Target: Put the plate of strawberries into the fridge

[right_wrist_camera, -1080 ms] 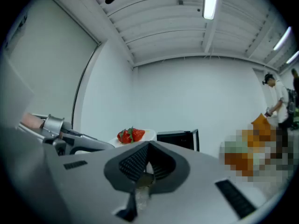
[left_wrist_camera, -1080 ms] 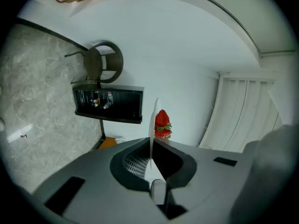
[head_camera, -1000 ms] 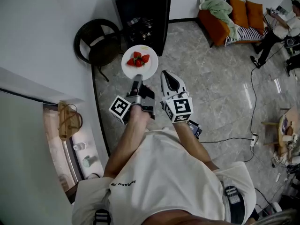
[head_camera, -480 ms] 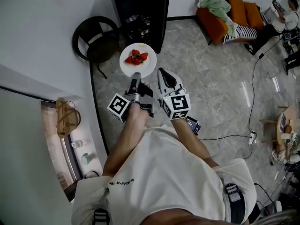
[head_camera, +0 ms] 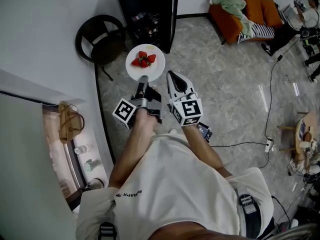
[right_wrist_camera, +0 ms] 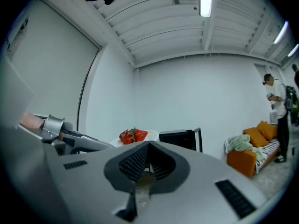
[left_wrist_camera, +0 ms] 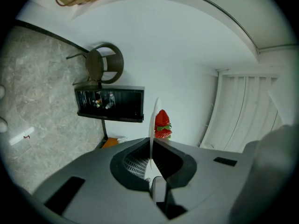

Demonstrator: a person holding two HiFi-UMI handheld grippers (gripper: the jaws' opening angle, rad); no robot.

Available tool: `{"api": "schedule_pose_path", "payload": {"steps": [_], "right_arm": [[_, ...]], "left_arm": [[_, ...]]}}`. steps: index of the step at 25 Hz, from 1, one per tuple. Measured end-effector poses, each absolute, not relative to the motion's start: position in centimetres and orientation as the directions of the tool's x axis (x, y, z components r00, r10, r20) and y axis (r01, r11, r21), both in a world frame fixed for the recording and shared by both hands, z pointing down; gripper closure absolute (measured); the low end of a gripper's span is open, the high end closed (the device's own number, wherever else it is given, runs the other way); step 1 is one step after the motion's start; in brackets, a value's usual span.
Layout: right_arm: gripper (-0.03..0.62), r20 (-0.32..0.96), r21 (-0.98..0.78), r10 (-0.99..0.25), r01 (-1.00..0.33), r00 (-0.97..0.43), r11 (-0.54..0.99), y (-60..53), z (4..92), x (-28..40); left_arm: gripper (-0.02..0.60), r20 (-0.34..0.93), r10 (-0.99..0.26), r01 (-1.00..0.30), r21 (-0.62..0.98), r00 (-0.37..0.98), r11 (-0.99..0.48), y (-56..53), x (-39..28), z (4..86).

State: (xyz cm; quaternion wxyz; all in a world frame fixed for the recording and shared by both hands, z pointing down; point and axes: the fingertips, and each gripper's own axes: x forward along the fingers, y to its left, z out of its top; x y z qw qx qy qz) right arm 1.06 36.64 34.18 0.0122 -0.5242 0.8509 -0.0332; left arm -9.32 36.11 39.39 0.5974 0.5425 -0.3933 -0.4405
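A white plate (head_camera: pixel 150 70) carrying several red strawberries (head_camera: pixel 143 59) is held level over the marble floor. My left gripper (head_camera: pixel 144 79) is shut on its near rim. In the left gripper view the plate (left_wrist_camera: pixel 153 118) shows edge-on between the jaws, strawberries (left_wrist_camera: pixel 162 124) beside it. My right gripper (head_camera: pixel 174 76) hangs just right of the plate, shut and empty. The right gripper view shows the strawberries (right_wrist_camera: pixel 133 135) to the left of the jaws. The black fridge (head_camera: pixel 147 11) stands just beyond the plate, bottles on its shelves, door (head_camera: pixel 173 14) swung open at its right.
A dark round chair (head_camera: pixel 100 38) stands left of the fridge against the white wall. An orange sofa (head_camera: pixel 240 14) with cushions and a green cloth is at the far right, a person (head_camera: pixel 300 21) beside it. A cable (head_camera: pixel 267 109) runs across the floor.
The plate and both grippers have drifted forward, closer to the fridge. The left gripper's grip on the rim is unchanged and the right gripper stays shut.
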Motion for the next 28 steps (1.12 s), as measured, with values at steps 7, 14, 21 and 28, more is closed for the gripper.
{"api": "schedule_pose_path", "payload": {"steps": [7, 14, 21, 28], "right_arm": [[0.583, 0.003, -0.079, -0.880, -0.877, -0.475, 0.474, 39.0, 35.1, 5.2], [0.583, 0.020, -0.111, -0.868, -0.864, -0.496, 0.491, 38.2, 35.8, 6.9], [0.583, 0.016, -0.100, -0.877, -0.873, -0.481, 0.477, 37.3, 36.9, 7.2], [0.583, 0.014, -0.111, -0.879, -0.874, -0.477, 0.473, 34.0, 37.6, 8.6]], "left_arm": [[0.571, -0.043, -0.961, 0.053, 0.998, 0.273, -0.029, 38.7, -5.4, 38.7], [0.571, 0.000, -0.967, 0.042, 0.999, 0.255, 0.011, 38.1, -3.8, 40.2], [0.571, -0.001, -0.963, 0.046, 0.999, 0.268, 0.012, 37.4, -3.7, 41.5], [0.571, 0.000, -0.959, 0.059, 0.998, 0.282, 0.018, 33.9, -2.6, 42.6]]}}
